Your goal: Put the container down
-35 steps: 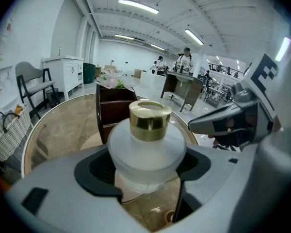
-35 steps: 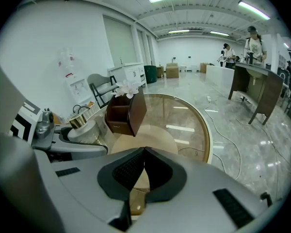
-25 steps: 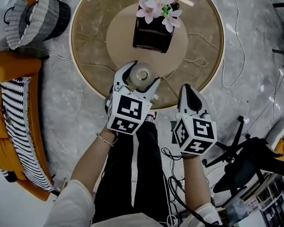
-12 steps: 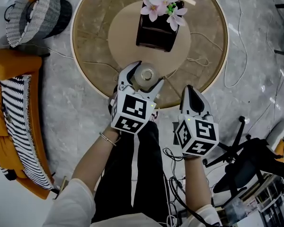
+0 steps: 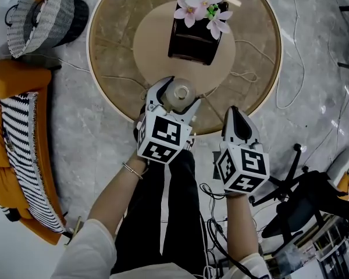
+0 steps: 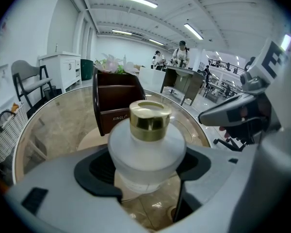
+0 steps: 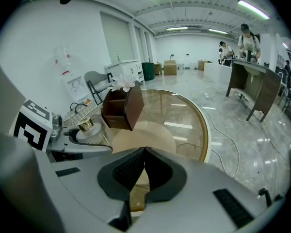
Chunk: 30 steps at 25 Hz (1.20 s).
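1. Frosted white glass container with gold cap (image 6: 146, 149), clamped in the left tool (image 5: 174, 95), hangs over the round glass bench's (image 5: 107, 57) near edge.
2. Lowering and release seem left to do.
3. Right tool (image 7: 141, 166) is clenched, empty.

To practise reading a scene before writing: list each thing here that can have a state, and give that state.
left gripper: shut on the container
right gripper: shut, nothing between its jaws
container: upright, gold cap on
wooden box: upright on the round table, flowers at its top
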Available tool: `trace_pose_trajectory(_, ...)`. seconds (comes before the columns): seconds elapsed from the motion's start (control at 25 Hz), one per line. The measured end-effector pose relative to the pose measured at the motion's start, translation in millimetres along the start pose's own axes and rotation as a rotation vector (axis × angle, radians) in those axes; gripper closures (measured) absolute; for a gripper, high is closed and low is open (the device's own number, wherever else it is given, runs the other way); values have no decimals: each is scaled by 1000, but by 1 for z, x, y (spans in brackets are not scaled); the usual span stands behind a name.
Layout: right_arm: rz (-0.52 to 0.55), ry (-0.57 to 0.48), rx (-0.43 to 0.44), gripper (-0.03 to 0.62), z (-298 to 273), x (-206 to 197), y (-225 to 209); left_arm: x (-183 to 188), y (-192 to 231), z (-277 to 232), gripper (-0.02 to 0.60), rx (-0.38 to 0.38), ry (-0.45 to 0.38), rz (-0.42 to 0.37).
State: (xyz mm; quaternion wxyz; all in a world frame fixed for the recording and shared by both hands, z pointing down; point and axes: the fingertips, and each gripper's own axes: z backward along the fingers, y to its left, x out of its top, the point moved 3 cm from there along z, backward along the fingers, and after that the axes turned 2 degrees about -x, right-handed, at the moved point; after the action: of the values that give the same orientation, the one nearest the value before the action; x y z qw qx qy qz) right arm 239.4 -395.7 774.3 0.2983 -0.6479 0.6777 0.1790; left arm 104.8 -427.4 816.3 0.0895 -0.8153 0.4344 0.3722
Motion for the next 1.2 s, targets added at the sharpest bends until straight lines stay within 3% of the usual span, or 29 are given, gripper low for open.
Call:
trace_pose_trajectory(0.88,-5,12,-4,571,-5,-1,-2,-7,0,-5,242,-25,10,-12)
trace_pose_trajectory(1.2,-7,22,-8,571,-7,-5,-1,-14,-6,-7,235,-27,-3,-84)
